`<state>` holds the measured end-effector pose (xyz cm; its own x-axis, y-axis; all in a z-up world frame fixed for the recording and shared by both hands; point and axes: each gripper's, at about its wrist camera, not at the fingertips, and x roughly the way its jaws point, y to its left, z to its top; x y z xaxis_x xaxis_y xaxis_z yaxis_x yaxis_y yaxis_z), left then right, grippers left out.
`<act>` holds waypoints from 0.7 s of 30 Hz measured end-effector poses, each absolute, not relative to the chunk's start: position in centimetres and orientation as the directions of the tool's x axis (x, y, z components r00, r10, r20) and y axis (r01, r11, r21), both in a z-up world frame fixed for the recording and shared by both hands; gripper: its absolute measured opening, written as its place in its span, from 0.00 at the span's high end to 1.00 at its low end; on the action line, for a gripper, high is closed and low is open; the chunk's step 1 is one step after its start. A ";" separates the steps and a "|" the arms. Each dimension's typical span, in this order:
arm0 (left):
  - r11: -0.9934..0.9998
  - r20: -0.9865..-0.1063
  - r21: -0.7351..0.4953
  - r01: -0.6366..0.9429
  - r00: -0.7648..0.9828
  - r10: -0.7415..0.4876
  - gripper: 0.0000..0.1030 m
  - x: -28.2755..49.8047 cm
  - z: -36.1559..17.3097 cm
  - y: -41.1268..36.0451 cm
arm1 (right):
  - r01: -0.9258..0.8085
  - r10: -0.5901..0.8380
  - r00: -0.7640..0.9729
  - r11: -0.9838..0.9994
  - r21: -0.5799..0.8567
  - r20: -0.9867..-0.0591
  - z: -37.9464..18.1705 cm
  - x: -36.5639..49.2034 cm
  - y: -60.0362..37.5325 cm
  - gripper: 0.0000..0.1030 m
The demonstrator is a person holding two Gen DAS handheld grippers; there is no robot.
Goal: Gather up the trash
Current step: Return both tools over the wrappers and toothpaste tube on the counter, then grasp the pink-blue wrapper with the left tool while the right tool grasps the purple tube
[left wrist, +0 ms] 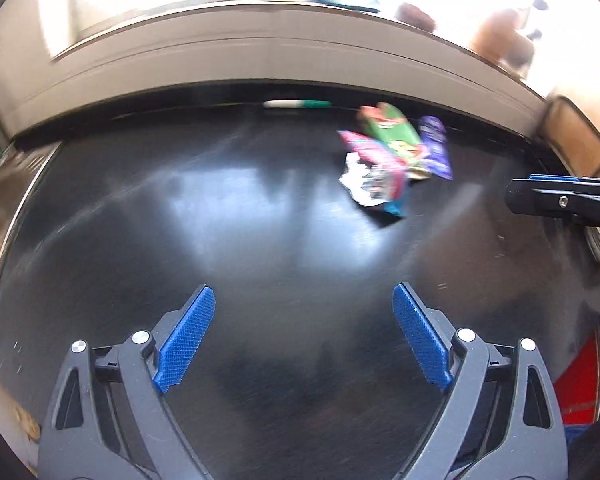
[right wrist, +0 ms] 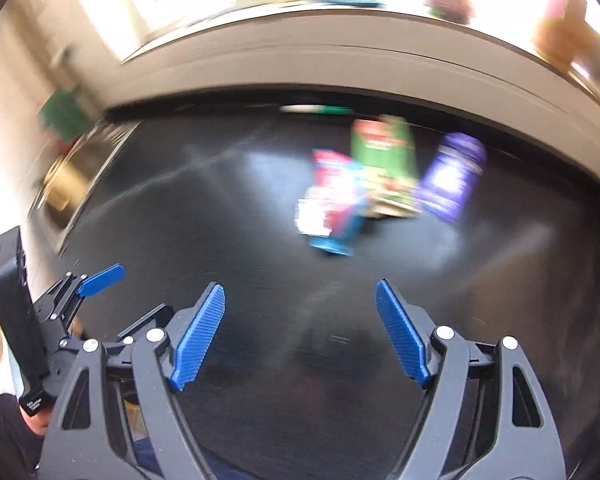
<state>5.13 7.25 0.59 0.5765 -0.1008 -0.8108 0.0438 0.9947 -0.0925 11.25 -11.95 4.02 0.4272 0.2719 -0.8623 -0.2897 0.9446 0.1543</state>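
Plainly, both tools were empty. The left gripper (left wrist: 304, 340) had its blue pads spread wide over bare black table (left wrist: 220, 220), nothing between them, and the right gripper (right wrist: 300, 336) stood likewise released, its jaws apart above the same dark top. The trash lay farther out, toward the table's far edge: a huddle of wrappers (left wrist: 396, 156), touching or overlapping, with a pink and blue one and crumpled foil nearest, a green pack behind, and a purple one at the right end. From the left gripper the heap sat ahead and well to the right; from the right gripper it was ahead and only slightly right, so the right hand seemed the nearer. The green and purple packs ran lengthwise away from the tools. Beyond them a marker (left wrist: 298, 103) lay along the far rim.
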 end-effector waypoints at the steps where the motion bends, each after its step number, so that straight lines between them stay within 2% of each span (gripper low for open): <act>1: 0.993 -0.811 -0.091 0.073 0.573 -0.116 0.15 5.7 0.6 5.8 | -0.268 0.264 0.432 0.951 0.157 -0.863 4.0 11.1 -13.0 0.26; 7: 0.985 -0.819 -0.066 0.161 0.555 -0.146 0.15 8.1 0.4 1.4 | -0.168 0.244 0.437 0.968 0.188 -0.866 3.1 11.3 -17.7 0.26; 14: 0.983 -0.831 -0.035 0.182 0.541 -0.130 0.15 12.1 -0.7 -0.3 | -0.152 0.248 0.424 0.968 0.201 -0.871 2.3 13.8 -18.2 0.26; 21: 0.974 -0.850 0.012 0.228 0.515 -0.110 0.15 17.5 -3.3 -1.6 | -0.083 0.234 0.390 0.972 0.219 -0.891 0.1 19.9 -19.5 0.26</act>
